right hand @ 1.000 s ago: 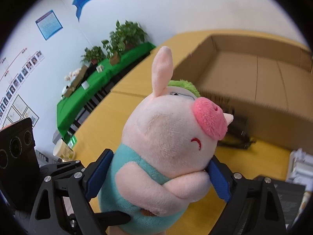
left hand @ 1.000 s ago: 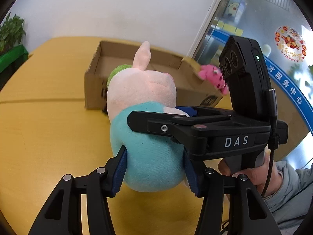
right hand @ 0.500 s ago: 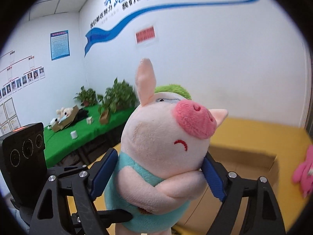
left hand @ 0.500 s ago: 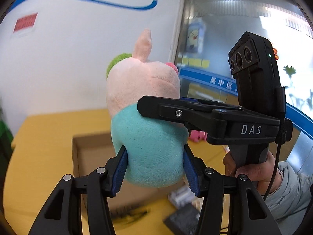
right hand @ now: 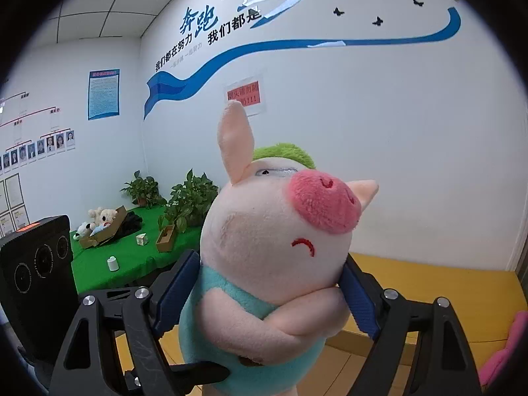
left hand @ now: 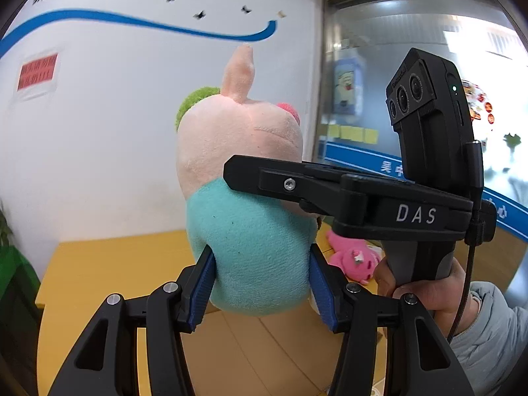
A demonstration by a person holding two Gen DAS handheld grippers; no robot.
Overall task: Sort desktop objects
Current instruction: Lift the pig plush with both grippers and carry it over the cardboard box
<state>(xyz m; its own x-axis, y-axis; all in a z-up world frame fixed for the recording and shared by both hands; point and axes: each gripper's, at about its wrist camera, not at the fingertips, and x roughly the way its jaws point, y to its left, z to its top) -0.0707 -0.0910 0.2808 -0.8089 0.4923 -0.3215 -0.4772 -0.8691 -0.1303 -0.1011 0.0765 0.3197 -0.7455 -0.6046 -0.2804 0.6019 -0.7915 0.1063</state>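
Both sets of jaws are clamped on the same plush pig [left hand: 250,237], one pair from each side. The left gripper [left hand: 260,283] presses its blue pads into the teal belly low down, and the right gripper [right hand: 267,297] squeezes the toy at the neck and folded arms, its jaws having drawn in a little over the last second as the soft body gave.

What has just changed is height. A second ago the pig sat close above the yellow table [left hand: 99,264], with the cardboard box [left hand: 270,346] standing open behind it. Half a second ago the box had dropped to the lower part of the left view. Now the pig is held up in the air, upright, its ear against the white wall, and the box bottom shows directly under it between the left gripper's fingers. The table's far edge runs along the wall well below the toy's head.

For the sorting, I judge this means the pig has been carried over the box and only needs lowering and letting go. A pink plush toy [left hand: 349,257] lies on the table beside the box, near the person's hand [left hand: 425,293] on the right gripper's handle, not yet sorted.
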